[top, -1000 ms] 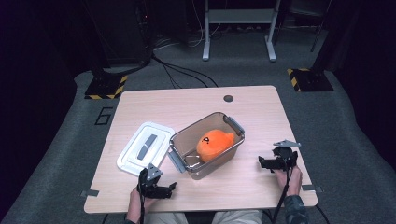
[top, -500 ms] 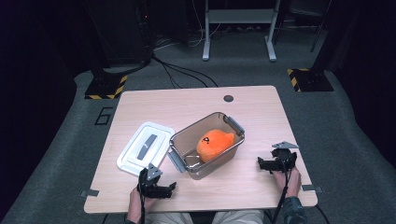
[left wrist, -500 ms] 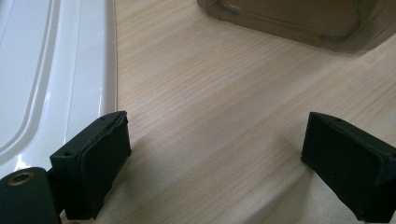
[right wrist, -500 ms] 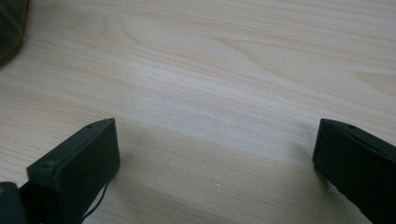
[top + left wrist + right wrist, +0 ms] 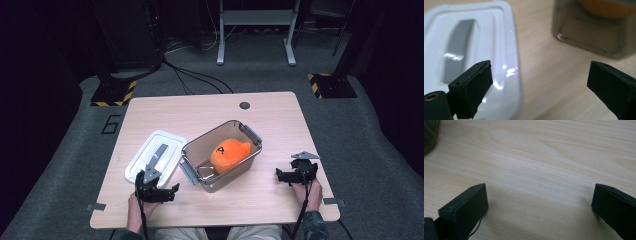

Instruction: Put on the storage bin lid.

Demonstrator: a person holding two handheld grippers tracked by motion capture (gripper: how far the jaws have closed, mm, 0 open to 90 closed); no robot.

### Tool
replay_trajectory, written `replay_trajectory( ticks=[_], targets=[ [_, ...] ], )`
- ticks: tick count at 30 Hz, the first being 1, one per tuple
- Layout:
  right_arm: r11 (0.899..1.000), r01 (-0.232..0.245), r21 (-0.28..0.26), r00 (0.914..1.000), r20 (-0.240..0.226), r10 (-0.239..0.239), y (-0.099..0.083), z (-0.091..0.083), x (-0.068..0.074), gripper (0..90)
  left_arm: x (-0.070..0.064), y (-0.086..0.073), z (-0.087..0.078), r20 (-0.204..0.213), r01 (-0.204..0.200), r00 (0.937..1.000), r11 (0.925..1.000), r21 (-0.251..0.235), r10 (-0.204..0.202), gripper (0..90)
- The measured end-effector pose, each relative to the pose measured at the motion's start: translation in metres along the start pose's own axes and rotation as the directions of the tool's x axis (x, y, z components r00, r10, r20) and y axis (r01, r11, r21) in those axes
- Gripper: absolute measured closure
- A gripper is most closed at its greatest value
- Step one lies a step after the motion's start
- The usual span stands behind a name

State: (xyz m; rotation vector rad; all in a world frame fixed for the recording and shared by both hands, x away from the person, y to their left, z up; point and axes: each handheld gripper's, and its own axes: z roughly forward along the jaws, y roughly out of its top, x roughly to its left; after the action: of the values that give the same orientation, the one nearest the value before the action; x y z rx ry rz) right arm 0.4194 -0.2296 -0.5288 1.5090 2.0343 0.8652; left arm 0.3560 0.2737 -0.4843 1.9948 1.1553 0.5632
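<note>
Firstly, from the high view, a wooden bench (image 5: 210, 115) carries a clear plastic box (image 5: 221, 155) near its middle, set at an angle. Inside the box lies an orange plush toy (image 5: 229, 154), resting against the right half of the box and touching its floor. The box has grey latches at its two short ends and is open on top. Just beside the box, on its left, a white lid (image 5: 156, 156) with a grey handle lies flat on the bench, and one edge of it is very near the box wall. The left gripper (image 5: 156, 192) is near the front edge of the bench, close to the near end of the lid, with its jaws apart. The right gripper (image 5: 295, 176) is on the right side of the bench, well apart from the box, and its jaws are also apart.

Next, in the left gripper view, the two black jaws stand wide apart and hold nothing. The white lid (image 5: 471, 57) is behind the left jaw, and the clear box (image 5: 594, 32) is at the upper right, with some orange of the toy (image 5: 609, 6) seen through it.

Lastly, in the right gripper view, the jaws are wide apart over the bare wood of the bench (image 5: 544, 157).
</note>
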Motion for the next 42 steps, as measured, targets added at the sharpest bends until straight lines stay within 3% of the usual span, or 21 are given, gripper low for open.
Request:
replay_trajectory(
  ticks=[6,11,20,28,30,34,37,38,39,42],
  targets=[
    [1.0,0.001,0.0,1.0,-0.001,-0.001,0.0,0.0,0.0,0.0,0.042,0.028,0.005,-0.063,0.018,0.9979,0.9998,0.009,-0.018,6.1],
    [1.0,0.001,0.0,1.0,-0.001,-0.001,0.0,0.0,0.0,0.0,0.065,0.035,0.03,-0.057,0.034,0.998,0.9954,0.09,-0.029,6.2],
    [1.0,0.003,0.0,1.0,-0.002,-0.003,0.0,0.0,0.0,0.0,0.081,0.034,0.056,-0.058,0.083,0.9954,0.9891,0.122,-0.076,9.1],
    [1.0,0.005,0.0,1.0,-0.004,-0.005,0.0,0.0,0.0,0.0,0.089,0.031,0.07,-0.061,0.077,0.9958,0.9842,0.159,-0.069,16.3],
    [1.0,0.005,0.0,1.0,-0.004,-0.005,0.0,0.0,0.0,0.0,0.089,0.029,0.071,-0.06,0.084,0.9954,0.9832,0.162,-0.075,27.3],
    [1.0,0.005,0.0,1.0,-0.004,-0.005,0.0,0.0,0.0,0.0,0.092,0.026,0.069,-0.037,0.111,0.9935,0.9859,0.125,-0.107,42.6],
    [1.0,0.005,0.0,1.0,-0.004,-0.005,0.0,0.0,0.0,0.0,0.095,0.024,0.067,-0.041,0.132,0.9909,0.9851,0.111,-0.128,51.5],
    [1.0,0.006,0.0,1.0,-0.004,-0.006,0.0,0.0,0.0,0.0,0.095,0.023,0.067,-0.069,0.127,0.9904,0.9853,0.114,-0.119,57.8],
    [1.0,0.006,0.0,1.0,-0.004,-0.006,0.0,0.0,0.0,0.0,0.096,0.022,0.066,-0.065,0.118,0.9917,0.9869,0.11,-0.111,65.5],
    [1.0,0.006,0.0,1.0,-0.004,-0.006,0.0,0.0,0.0,0.0,0.094,0.022,0.066,-0.07,0.097,0.9935,0.9892,0.11,-0.089,65.8]
  ],
)
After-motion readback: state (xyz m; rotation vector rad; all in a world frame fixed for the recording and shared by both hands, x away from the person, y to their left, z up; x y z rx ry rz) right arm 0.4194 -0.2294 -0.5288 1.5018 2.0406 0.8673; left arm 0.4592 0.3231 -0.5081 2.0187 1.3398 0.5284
